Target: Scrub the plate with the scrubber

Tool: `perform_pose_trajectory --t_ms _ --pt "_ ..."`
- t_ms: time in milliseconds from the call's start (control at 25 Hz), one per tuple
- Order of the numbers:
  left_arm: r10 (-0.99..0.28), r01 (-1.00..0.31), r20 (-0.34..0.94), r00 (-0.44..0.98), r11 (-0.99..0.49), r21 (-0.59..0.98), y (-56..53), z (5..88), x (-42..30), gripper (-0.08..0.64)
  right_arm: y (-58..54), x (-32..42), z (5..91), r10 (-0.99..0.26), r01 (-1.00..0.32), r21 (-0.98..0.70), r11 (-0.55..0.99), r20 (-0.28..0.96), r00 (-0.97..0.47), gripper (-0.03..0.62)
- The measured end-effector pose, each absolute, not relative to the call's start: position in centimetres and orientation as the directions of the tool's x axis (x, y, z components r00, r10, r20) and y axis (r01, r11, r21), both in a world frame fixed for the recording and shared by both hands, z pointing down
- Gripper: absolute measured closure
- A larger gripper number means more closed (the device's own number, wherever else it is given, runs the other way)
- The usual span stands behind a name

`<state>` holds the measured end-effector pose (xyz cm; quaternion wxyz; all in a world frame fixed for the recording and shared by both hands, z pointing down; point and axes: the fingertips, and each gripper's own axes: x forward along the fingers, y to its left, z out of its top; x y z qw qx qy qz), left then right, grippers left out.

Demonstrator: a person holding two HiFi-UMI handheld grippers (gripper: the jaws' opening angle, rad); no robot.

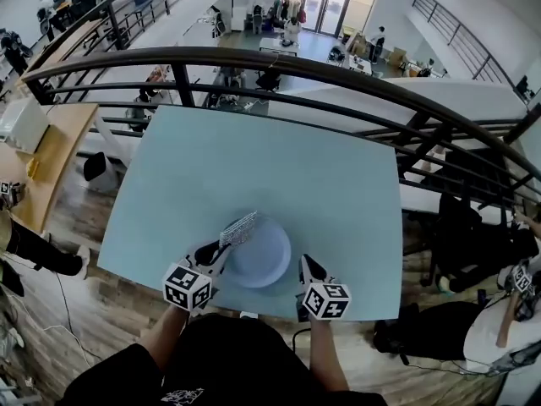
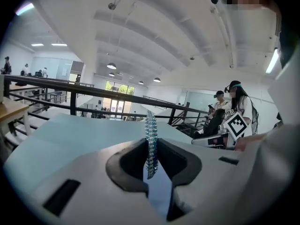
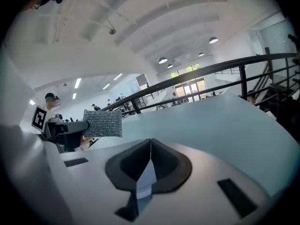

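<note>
Over the plate's (image 1: 264,259) hidden left rim, left tongs (image 1: 223,246) clamp the scrubber (image 1: 239,228); right tongs (image 1: 305,264) pressed together.

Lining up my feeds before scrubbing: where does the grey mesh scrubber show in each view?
Head view: grey mesh scrubber, held by the left gripper, at the round pale plate's upper-left rim.
Left gripper view: edge-on, dead centre, between the jaws.
Right gripper view: left of centre, flat-on.
Shared landmark: the black metal railing.
</note>
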<state>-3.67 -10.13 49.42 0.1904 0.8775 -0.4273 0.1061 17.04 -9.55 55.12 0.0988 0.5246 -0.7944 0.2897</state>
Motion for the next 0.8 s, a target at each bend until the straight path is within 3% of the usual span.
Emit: perform_pose_trajectory --t_ms 640,800 --pt "-0.568 -0.751 0.491 0.661 -0.515 0.414 -10.9 58.3 -2.5 0.485 -10.3 16.4 64.5 -0.66 -0.911 -0.358 0.206 0.636 -0.399 0.581" --pt "-0.523 -0.729 0.51 0.683 -0.537 0.425 -11.4 59.2 -2.1 0.485 -10.4 16.2 65.9 -0.645 -0.919 -0.36 0.159 0.667 -0.373 0.539"
